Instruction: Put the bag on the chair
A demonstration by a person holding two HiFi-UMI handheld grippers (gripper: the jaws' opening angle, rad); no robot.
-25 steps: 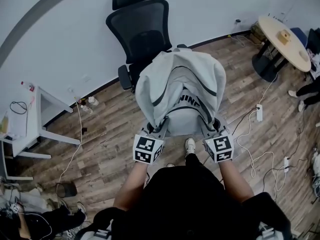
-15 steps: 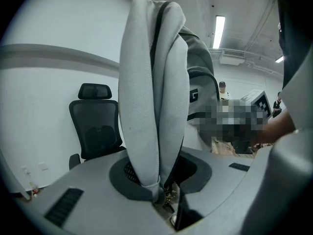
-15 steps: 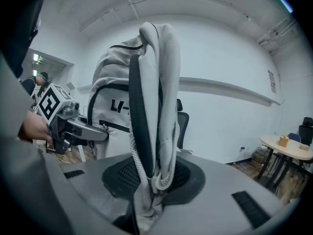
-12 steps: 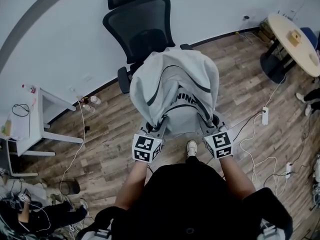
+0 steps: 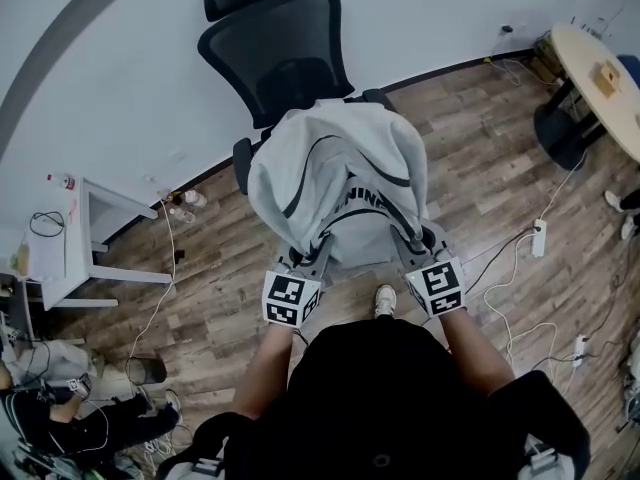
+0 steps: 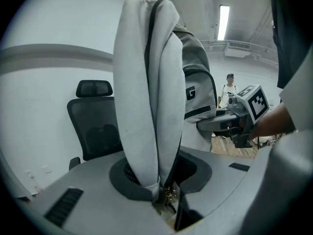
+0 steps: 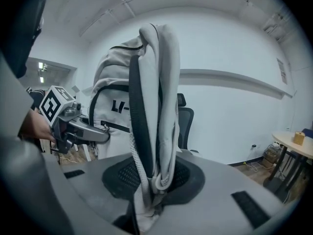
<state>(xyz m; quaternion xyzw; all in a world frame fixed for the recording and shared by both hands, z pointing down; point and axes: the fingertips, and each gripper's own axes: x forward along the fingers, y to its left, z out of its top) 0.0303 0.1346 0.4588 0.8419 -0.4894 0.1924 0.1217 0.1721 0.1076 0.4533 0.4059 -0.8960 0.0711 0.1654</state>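
A grey backpack (image 5: 340,183) with dark trim hangs between both grippers, just in front of the black mesh office chair (image 5: 280,58) and overlapping its seat. My left gripper (image 5: 312,258) is shut on a grey shoulder strap (image 6: 146,97) at the bag's left side. My right gripper (image 5: 415,240) is shut on the other strap (image 7: 154,116) at the right side. In the left gripper view the strap runs down into the jaws (image 6: 164,197), with the chair (image 6: 95,126) behind. The right gripper view shows its strap pinched low (image 7: 151,199). The chair seat is mostly hidden by the bag.
A small white table (image 5: 95,218) stands at the left wall. A round wooden table (image 5: 600,78) is at the far right. Cables and a power strip (image 5: 540,238) lie on the wooden floor to the right. A person (image 5: 60,418) sits at lower left.
Both grippers and the backpack have moved forward toward the chair and sunk slightly. The bag now overlaps more of the chair's seat.
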